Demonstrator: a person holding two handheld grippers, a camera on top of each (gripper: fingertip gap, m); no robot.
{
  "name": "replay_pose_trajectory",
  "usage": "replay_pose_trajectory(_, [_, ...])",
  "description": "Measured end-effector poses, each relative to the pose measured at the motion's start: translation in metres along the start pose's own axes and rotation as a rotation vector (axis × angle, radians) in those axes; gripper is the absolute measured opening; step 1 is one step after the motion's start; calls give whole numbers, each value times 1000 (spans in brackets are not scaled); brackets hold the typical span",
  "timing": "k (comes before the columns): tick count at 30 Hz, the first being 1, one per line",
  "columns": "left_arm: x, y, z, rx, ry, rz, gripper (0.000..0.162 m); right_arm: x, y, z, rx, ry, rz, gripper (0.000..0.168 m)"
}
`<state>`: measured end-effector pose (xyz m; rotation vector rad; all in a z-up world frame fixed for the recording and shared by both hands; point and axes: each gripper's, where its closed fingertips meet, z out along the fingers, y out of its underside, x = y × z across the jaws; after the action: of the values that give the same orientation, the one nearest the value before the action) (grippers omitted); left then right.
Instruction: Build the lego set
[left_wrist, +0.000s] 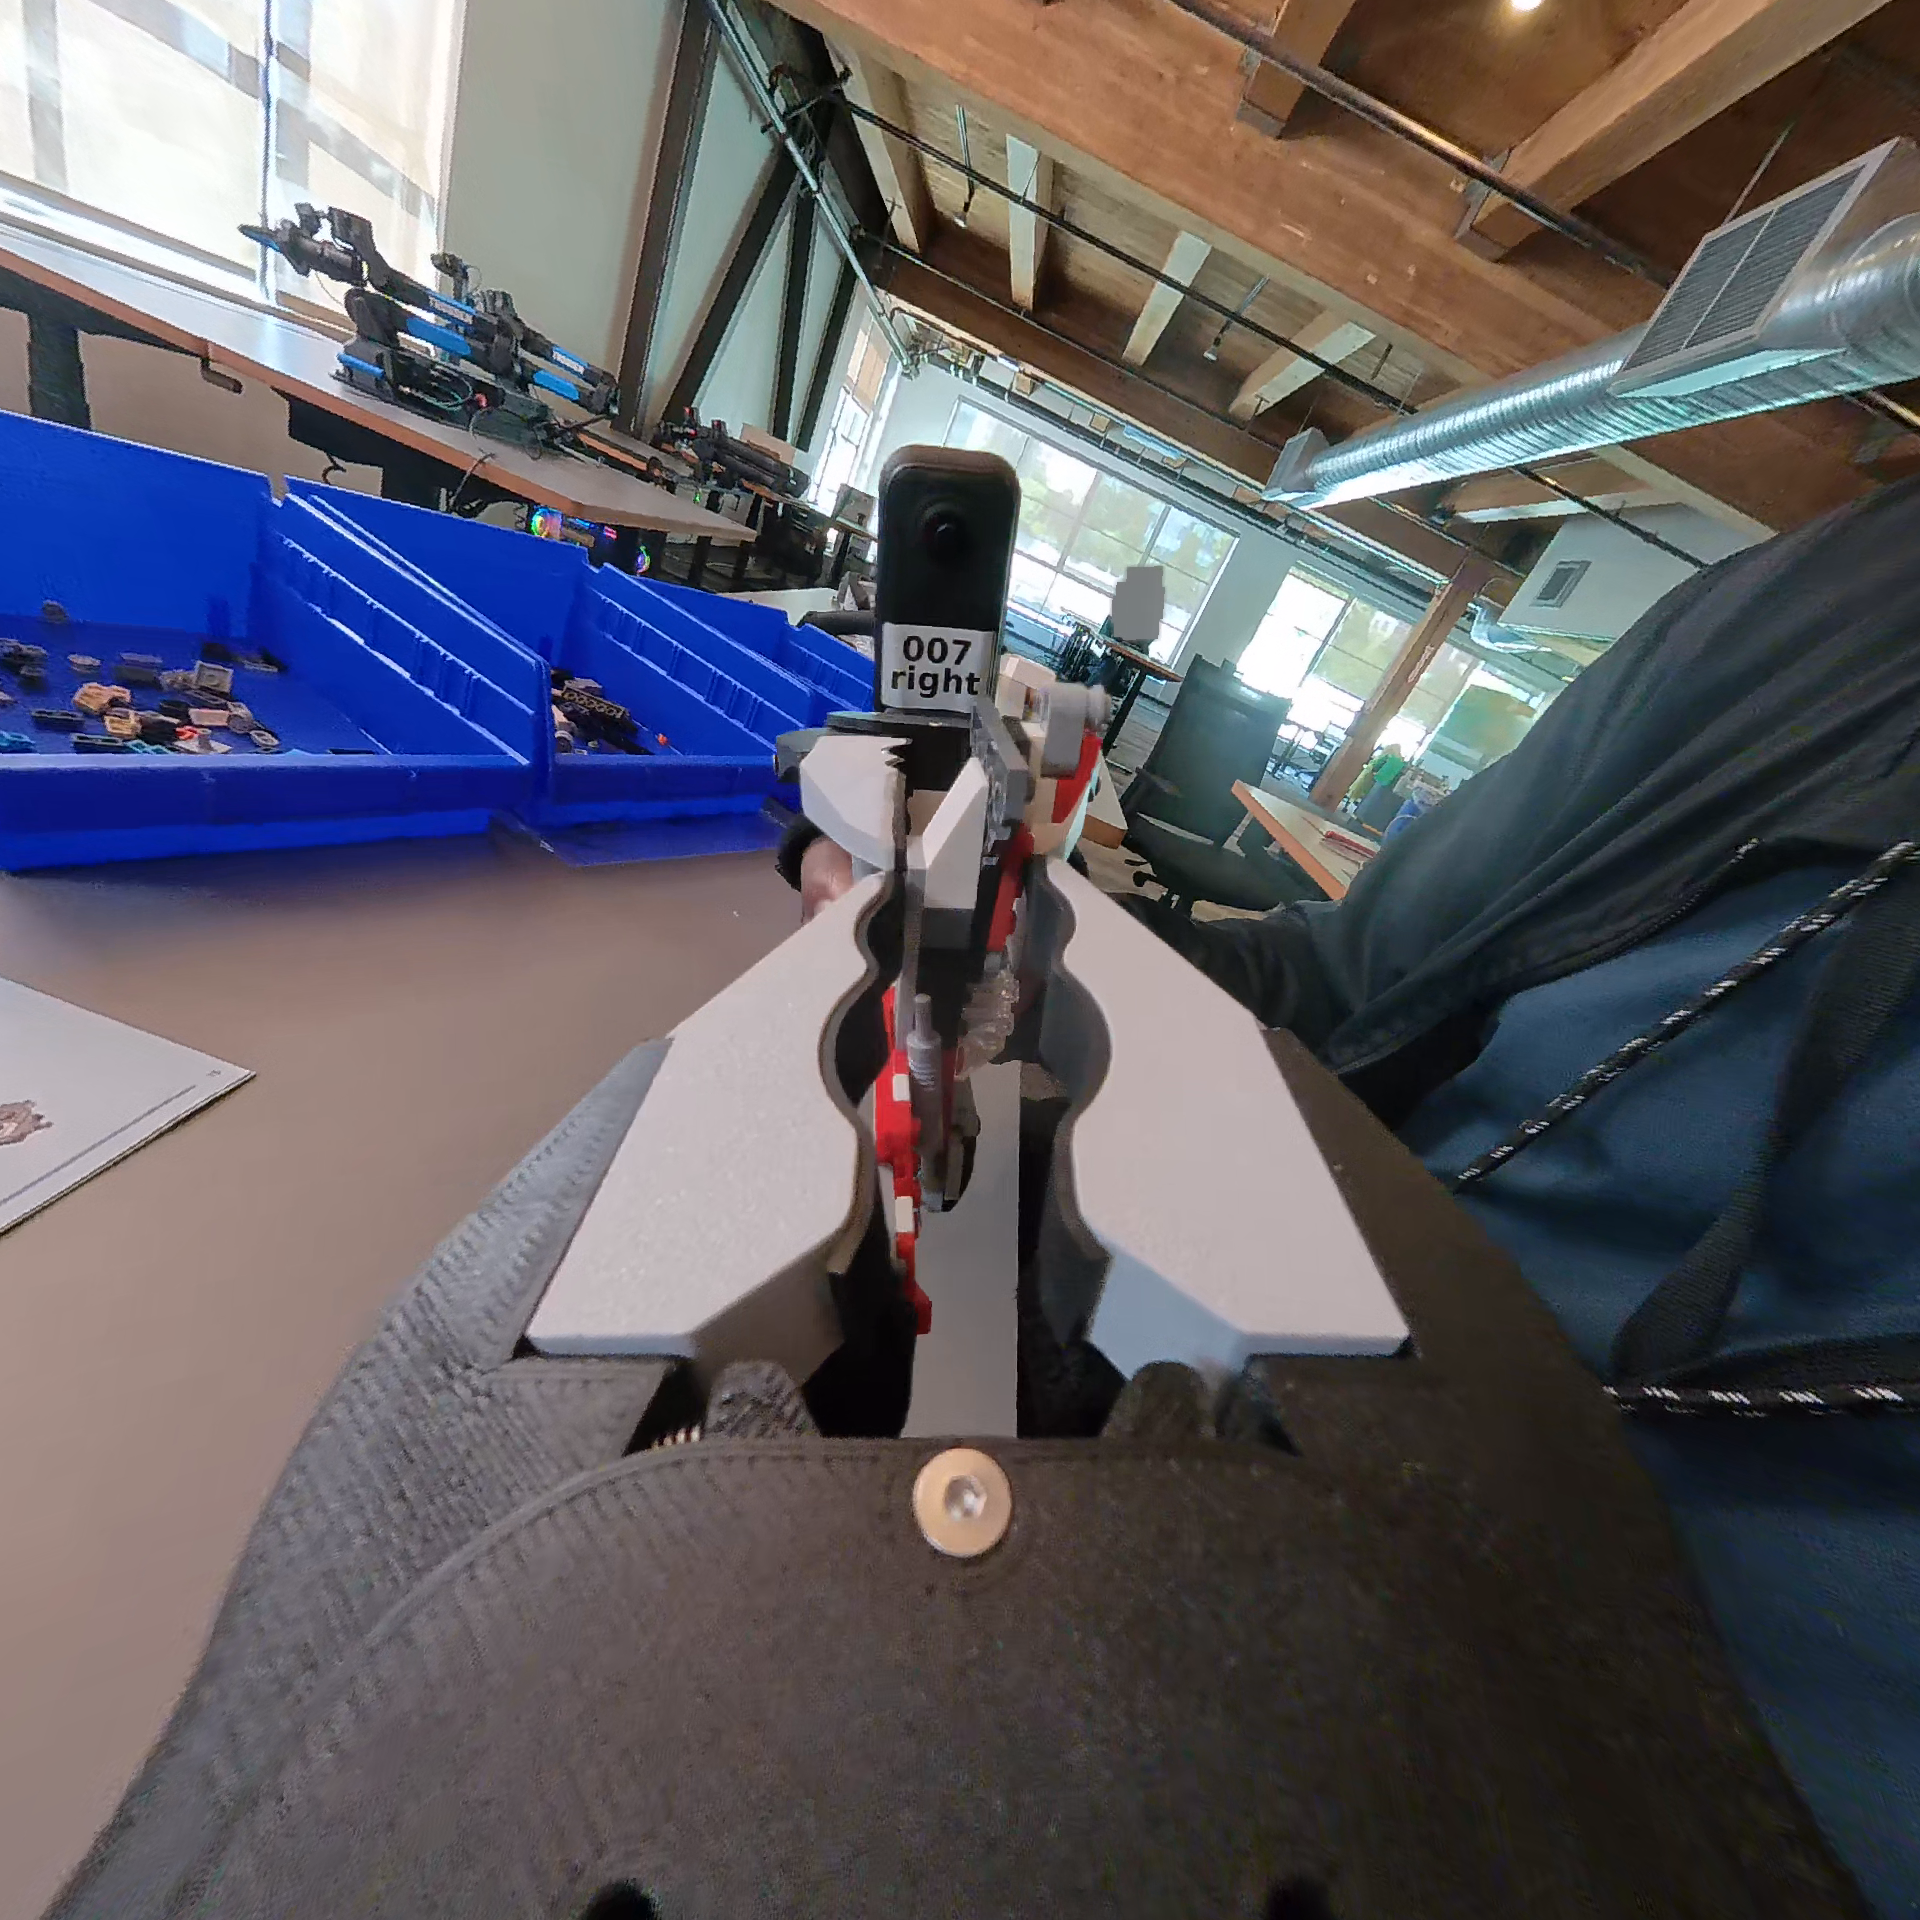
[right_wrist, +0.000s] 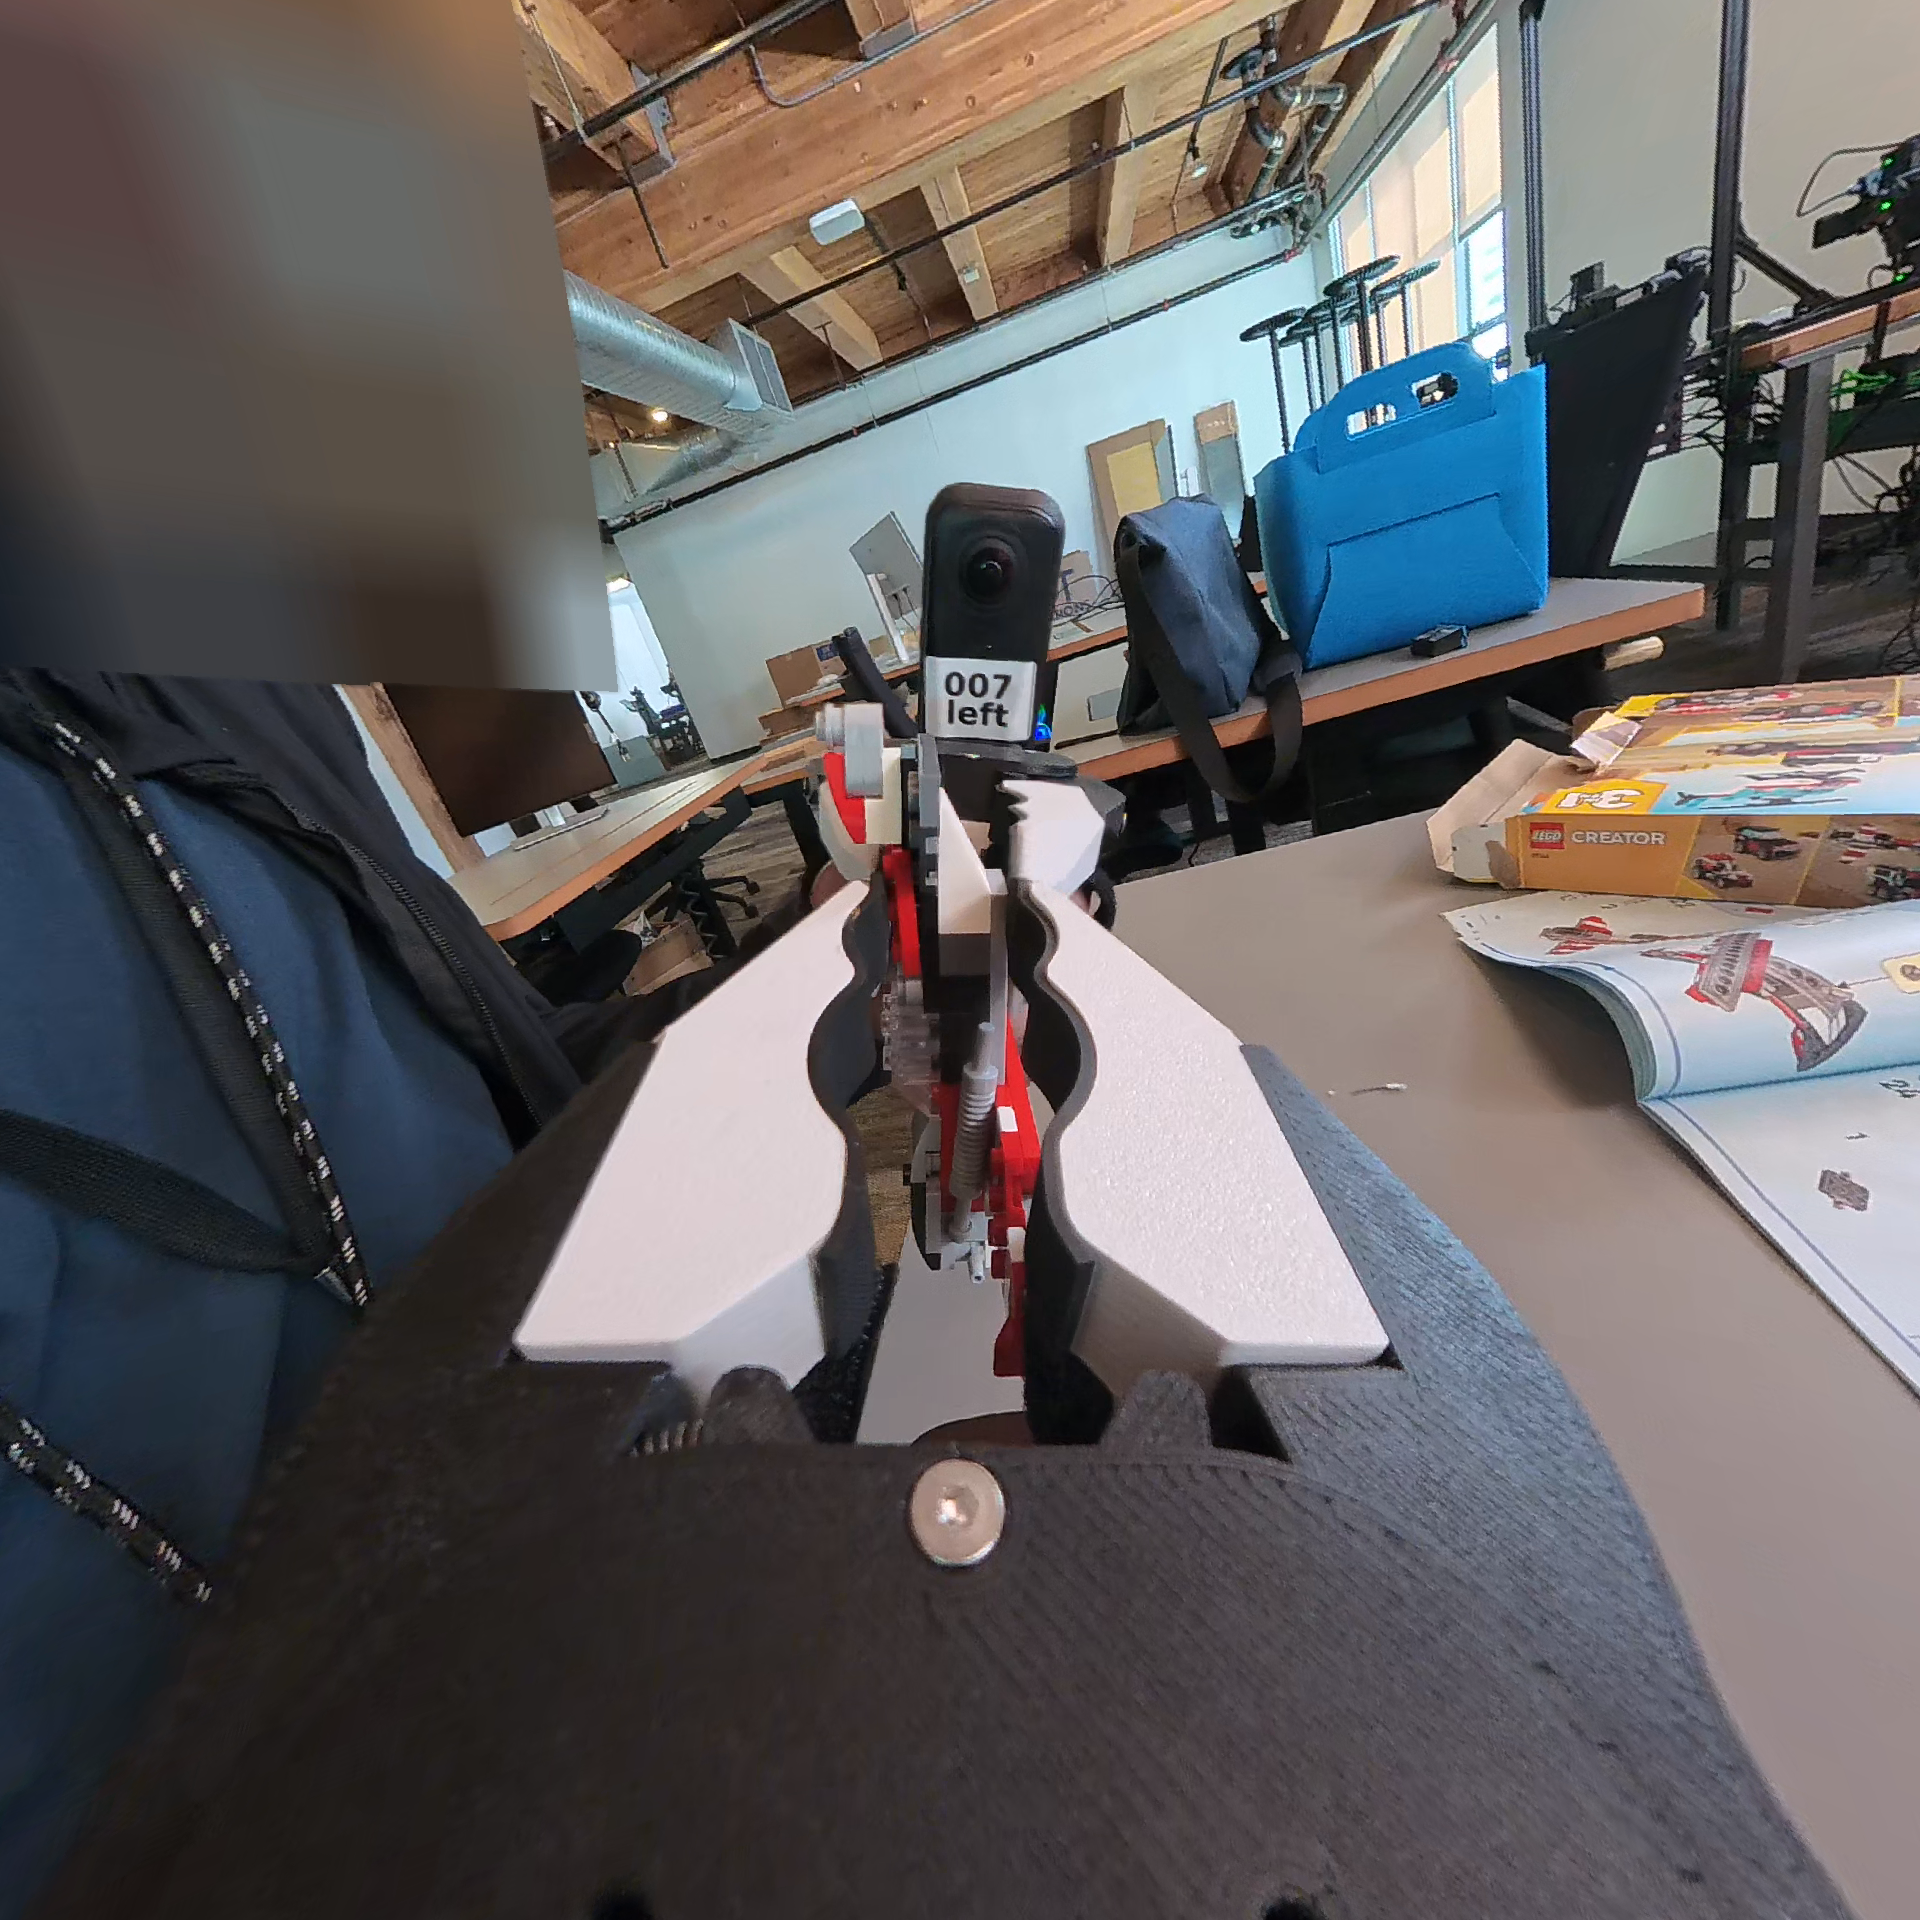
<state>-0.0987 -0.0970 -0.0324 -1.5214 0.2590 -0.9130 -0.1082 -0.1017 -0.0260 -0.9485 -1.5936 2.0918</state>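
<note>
A partly built Lego model (left_wrist: 899, 1101) of red, white and grey bricks, with a grey spring strut along it, hangs in the air above the table between my two grippers, which face each other. My left gripper (left_wrist: 966, 914) is shut on one end of it. My right gripper (right_wrist: 940, 914) is shut on the other end of the model (right_wrist: 1003, 1164). The right gripper's white fingers (left_wrist: 847, 795) show beyond the model in the left wrist view, and the left gripper's fingers (right_wrist: 1055, 831) show beyond it in the right wrist view.
Blue bins (left_wrist: 416, 665) with loose Lego pieces stand at the back left of the grey table (left_wrist: 364, 987). A printed sheet (left_wrist: 83, 1091) lies on the left. The Lego box (right_wrist: 1714, 821) and open instruction booklet (right_wrist: 1766, 1018) lie on the right. A person's dark blue jacket (left_wrist: 1662, 935) is close. Less than 4 cm separates the two grippers' tips.
</note>
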Motion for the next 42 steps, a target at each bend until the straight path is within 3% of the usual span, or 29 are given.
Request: replay_pose_trajectory(42, [-8, -4, -1, 71, 17, -123, 21, 9, -2, 1, 25, 41, 51, 22])
